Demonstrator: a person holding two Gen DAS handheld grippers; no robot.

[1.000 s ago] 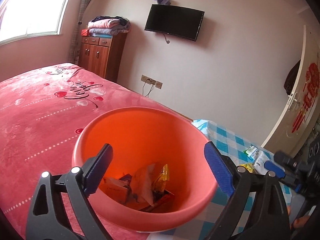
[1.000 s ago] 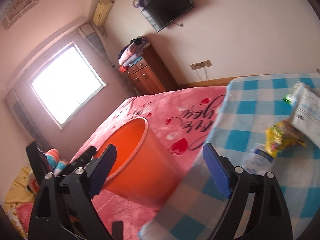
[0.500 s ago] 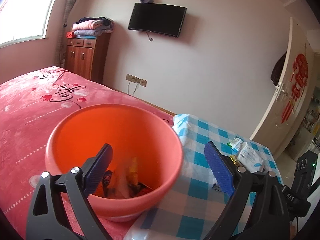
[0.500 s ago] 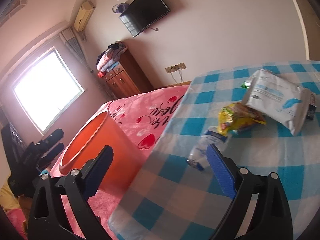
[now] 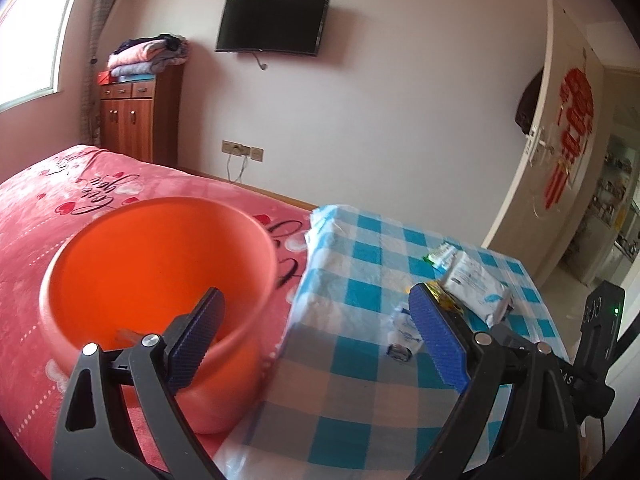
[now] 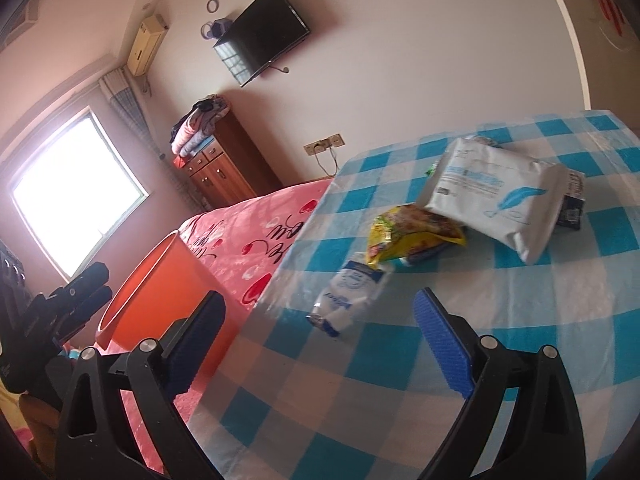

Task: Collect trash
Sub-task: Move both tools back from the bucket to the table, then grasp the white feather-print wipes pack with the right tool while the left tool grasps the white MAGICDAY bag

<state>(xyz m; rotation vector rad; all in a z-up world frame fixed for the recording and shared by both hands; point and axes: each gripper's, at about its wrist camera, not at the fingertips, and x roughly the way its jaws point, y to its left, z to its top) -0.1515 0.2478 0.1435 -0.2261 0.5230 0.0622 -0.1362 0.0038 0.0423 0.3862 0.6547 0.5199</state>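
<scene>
right gripper (image 6: 318,344): jaws wide apart, empty | left gripper (image 5: 316,338): jaws apart, empty | crumpled white wrapper (image 6: 348,298) mid-frame on checked tabletop (image 6: 520,320), orange bin (image 5: 156,280) lower left on bed | risk: thin wrapper may slide off tabletop edge if nudged.

The bin (image 5: 160,280) is sitting on the bed (image 5: 48,200), just left of the table (image 6: 440,360). On the table, three packets (image 6: 492,196) are lying clustered, right of the bin.
</scene>
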